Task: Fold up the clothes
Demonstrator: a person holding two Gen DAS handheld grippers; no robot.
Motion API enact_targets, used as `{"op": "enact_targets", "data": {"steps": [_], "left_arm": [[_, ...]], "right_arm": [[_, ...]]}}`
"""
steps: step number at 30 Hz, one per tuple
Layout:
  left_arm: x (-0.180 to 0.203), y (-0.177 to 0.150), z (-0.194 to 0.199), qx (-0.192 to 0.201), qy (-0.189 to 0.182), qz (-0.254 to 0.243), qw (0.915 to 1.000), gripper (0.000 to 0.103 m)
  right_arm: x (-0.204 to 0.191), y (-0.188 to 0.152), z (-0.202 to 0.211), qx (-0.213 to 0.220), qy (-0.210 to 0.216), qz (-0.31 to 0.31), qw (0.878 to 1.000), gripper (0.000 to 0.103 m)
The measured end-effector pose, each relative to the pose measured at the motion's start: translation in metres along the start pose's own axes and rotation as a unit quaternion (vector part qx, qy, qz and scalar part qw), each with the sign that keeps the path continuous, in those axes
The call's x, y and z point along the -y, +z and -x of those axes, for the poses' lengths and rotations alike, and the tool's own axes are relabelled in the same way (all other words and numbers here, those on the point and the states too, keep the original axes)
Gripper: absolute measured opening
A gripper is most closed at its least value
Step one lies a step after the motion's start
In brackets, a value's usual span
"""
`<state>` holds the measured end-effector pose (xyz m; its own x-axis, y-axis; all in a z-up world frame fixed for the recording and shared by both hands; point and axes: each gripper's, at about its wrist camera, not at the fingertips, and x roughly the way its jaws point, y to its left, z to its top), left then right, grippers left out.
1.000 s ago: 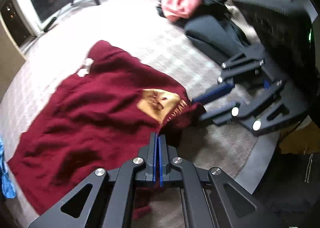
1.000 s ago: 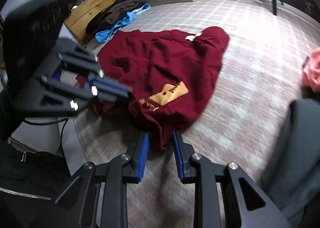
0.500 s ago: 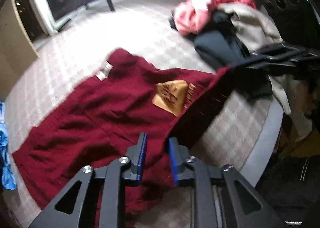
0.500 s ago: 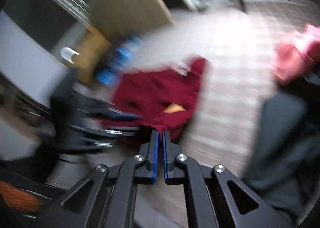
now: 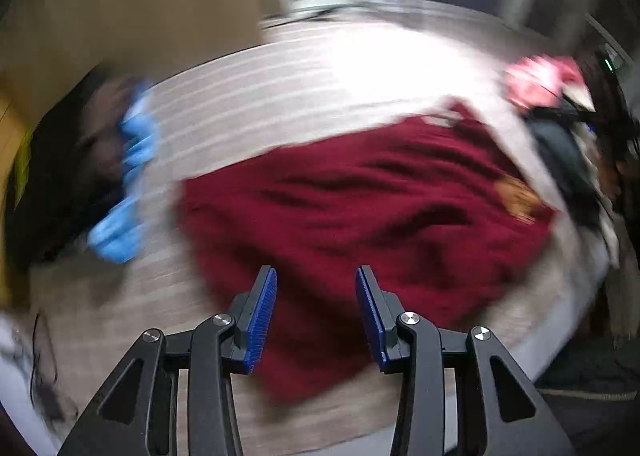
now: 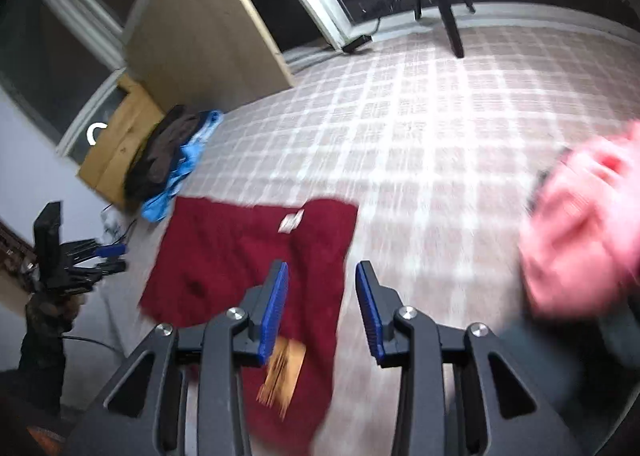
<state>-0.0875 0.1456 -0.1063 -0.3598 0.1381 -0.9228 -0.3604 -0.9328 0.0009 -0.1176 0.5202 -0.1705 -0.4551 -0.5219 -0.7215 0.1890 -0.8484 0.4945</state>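
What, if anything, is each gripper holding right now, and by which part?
Nothing is held. The left gripper and right gripper are both open above the maroon garment, which lies spread on the surface.

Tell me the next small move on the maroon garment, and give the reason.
Probably bring the left gripper down onto the near edge of the maroon garment and close on it. Both grippers are open and hold nothing; the right gripper hovers above the garment, which lies spread on the checked cover, wrinkled and not yet folded. The blur makes the exact edge hard to judge.
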Motion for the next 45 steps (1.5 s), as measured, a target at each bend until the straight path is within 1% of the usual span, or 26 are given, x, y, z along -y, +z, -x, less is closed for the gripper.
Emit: {"op": "enact_targets", "data": {"steps": [2, 4, 7, 9, 11, 13, 16, 18, 21, 23, 26, 27, 28, 29, 30, 31, 32, 34, 35, 36, 37, 38, 40, 41, 43, 45], "left_arm": [[-0.035, -0.003, -0.009, -0.005, 0.007, 0.033, 0.9994, 0.039], [-0.075, 0.003, -0.024, -0.009, 0.001, 0.066, 0.9978, 0.039], [-0.104, 0.014, -0.049, -0.013, -0.032, 0.096, 0.9948, 0.039], [-0.111, 0.023, -0.066, -0.018, -0.051, 0.092, 0.9943, 0.039], [-0.112, 0.032, -0.082, -0.026, -0.058, 0.073, 0.9953, 0.039], [-0.107, 0.039, -0.099, -0.039, -0.067, 0.053, 0.9956, 0.039], [-0.102, 0.047, -0.115, -0.045, -0.059, 0.031, 0.9967, 0.039], [-0.1, 0.05, -0.118, -0.033, -0.053, 0.021, 0.9978, 0.04], [-0.097, 0.053, -0.122, -0.03, -0.06, 0.017, 0.9976, 0.04], [-0.092, 0.052, -0.122, -0.033, -0.066, 0.007, 0.9972, 0.038], [-0.082, 0.05, -0.123, -0.037, -0.066, -0.011, 0.9971, 0.038], [-0.08, 0.049, -0.123, -0.037, -0.067, -0.015, 0.997, 0.036], [-0.077, 0.049, -0.124, -0.036, -0.068, -0.018, 0.9969, 0.034], [-0.075, 0.048, -0.124, -0.034, -0.068, -0.02, 0.9969, 0.03], [-0.073, 0.047, -0.123, -0.031, -0.066, -0.022, 0.9971, 0.021], [-0.07, 0.046, -0.122, -0.026, -0.06, -0.025, 0.9975, 0.014], [-0.069, 0.045, -0.12, -0.022, -0.058, -0.025, 0.9978, 0.006], [-0.066, 0.044, -0.115, -0.015, -0.06, -0.022, 0.9978, 0.005], [-0.065, 0.044, -0.111, -0.012, -0.062, -0.019, 0.9978, 0.005], [-0.063, 0.043, -0.105, -0.003, -0.067, -0.019, 0.9976, 0.005], [-0.059, 0.043, -0.098, 0.009, -0.074, -0.022, 0.997, 0.006], [-0.059, 0.042, -0.096, 0.016, -0.076, -0.024, 0.9967, 0.006], [-0.051, 0.044, -0.108, 0.002, -0.051, -0.044, 0.9977, 0.006], [-0.05, 0.044, -0.119, -0.015, -0.03, -0.048, 0.9983, 0.006], [-0.062, 0.051, -0.13, -0.029, -0.026, -0.045, 0.9982, 0.006], [-0.063, 0.05, -0.13, -0.027, -0.028, -0.042, 0.9984, 0.006]], "right_arm": [[0.002, 0.004, -0.013, -0.006, 0.006, -0.011, 1.0, 0.035], [0.004, 0.008, -0.026, -0.011, 0.012, -0.022, 1.0, 0.035], [0.008, 0.015, -0.046, -0.019, 0.021, -0.039, 0.999, 0.035], [0.01, 0.019, -0.059, -0.025, 0.026, -0.05, 0.998, 0.035], [0.012, 0.023, -0.073, -0.031, 0.032, -0.061, 0.997, 0.035], [0.017, 0.023, -0.076, -0.029, 0.044, -0.075, 0.996, 0.035], [0.023, 0.021, -0.074, -0.022, 0.056, -0.084, 0.995, 0.035], [0.025, 0.021, -0.073, -0.019, 0.063, -0.086, 0.994, 0.035], [0.022, 0.022, -0.074, -0.019, 0.066, -0.073, 0.995, 0.035], [0.018, 0.024, -0.074, -0.021, 0.063, -0.06, 0.996, 0.036], [0.013, 0.028, -0.077, -0.031, 0.058, -0.042, 0.997, 0.036], [0.012, 0.03, -0.079, -0.031, 0.058, -0.039, 0.997, 0.036], [0.012, 0.031, -0.08, -0.032, 0.054, -0.036, 0.997, 0.033], [0.011, 0.032, -0.081, -0.033, 0.046, -0.035, 0.998, 0.024], [0.01, 0.033, -0.081, -0.034, 0.037, -0.031, 0.998, 0.017], [0.007, 0.033, -0.081, -0.032, 0.026, -0.024, 0.999, 0.011], [0.002, 0.032, -0.078, -0.025, 0.008, -0.014, 1.0, 0.011], [-0.013, 0.033, -0.063, 0.001, -0.039, 0.011, 0.999, 0.01], [-0.023, 0.033, -0.054, 0.016, -0.071, 0.03, 0.997, 0.01], [-0.037, 0.033, -0.046, 0.033, -0.115, 0.058, 0.991, 0.01], [-0.048, 0.033, -0.044, 0.037, -0.141, 0.079, 0.986, 0.012], [-0.053, 0.032, -0.046, 0.025, -0.143, 0.088, 0.985, 0.026], [-0.06, 0.033, -0.052, 0.0, -0.146, 0.1, 0.984, 0.054], [-0.056, 0.034, -0.053, -0.01, -0.144, 0.094, 0.985, 0.053], [-0.036, 0.038, -0.041, 0.006, -0.113, 0.05, 0.992, 0.053], [-0.013, 0.041, -0.028, 0.024, -0.074, -0.003, 0.997, 0.053]]}}
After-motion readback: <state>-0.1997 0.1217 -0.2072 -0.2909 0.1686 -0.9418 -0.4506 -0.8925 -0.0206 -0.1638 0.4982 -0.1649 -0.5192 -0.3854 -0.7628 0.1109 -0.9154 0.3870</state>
